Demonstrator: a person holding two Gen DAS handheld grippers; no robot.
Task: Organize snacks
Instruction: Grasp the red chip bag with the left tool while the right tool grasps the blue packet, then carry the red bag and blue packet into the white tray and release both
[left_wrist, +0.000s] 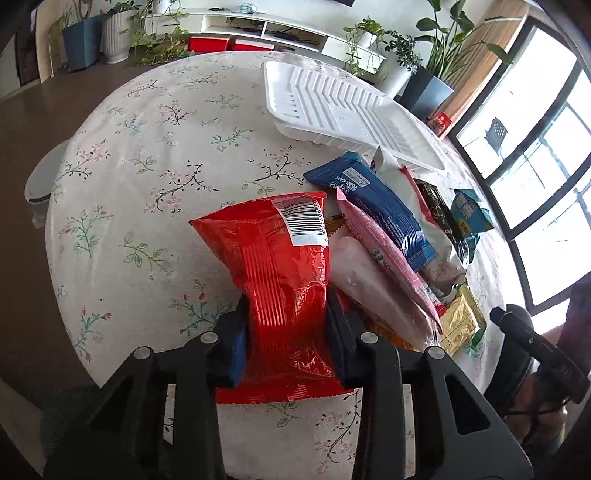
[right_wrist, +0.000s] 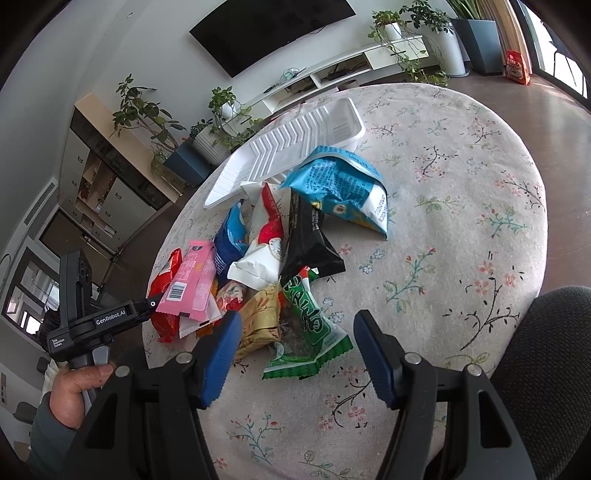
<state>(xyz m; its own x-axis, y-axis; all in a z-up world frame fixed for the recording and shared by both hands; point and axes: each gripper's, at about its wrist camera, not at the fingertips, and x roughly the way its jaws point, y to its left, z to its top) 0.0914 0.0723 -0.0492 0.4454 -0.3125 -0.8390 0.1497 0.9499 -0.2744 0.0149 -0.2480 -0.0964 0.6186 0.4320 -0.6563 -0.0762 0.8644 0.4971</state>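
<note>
Left gripper (left_wrist: 288, 332) pinching the red snack bag (left_wrist: 280, 273)

Its fingers (left_wrist: 231, 347) squeeze the bag's middle at the near edge of the snack pile (right_wrist: 280, 258) on the floral tabletop (left_wrist: 147, 155). The right gripper (right_wrist: 295, 350) hangs over the green packet (right_wrist: 310, 332), fingers spread, nothing in them. White tray (left_wrist: 332, 107) sits behind the pile.

The tray (right_wrist: 295, 147) is sitting on the round table (right_wrist: 461, 221) toward its far edge, and the snack pile (right_wrist: 280, 258) is lying just in front of it, touching its near rim. On the pile's left edge one packet (left_wrist: 284, 280) is being pinched by the left gripper (left_wrist: 288, 332). The right gripper (right_wrist: 295, 354) is hovering over the pile's near end, jaws apart.
</note>
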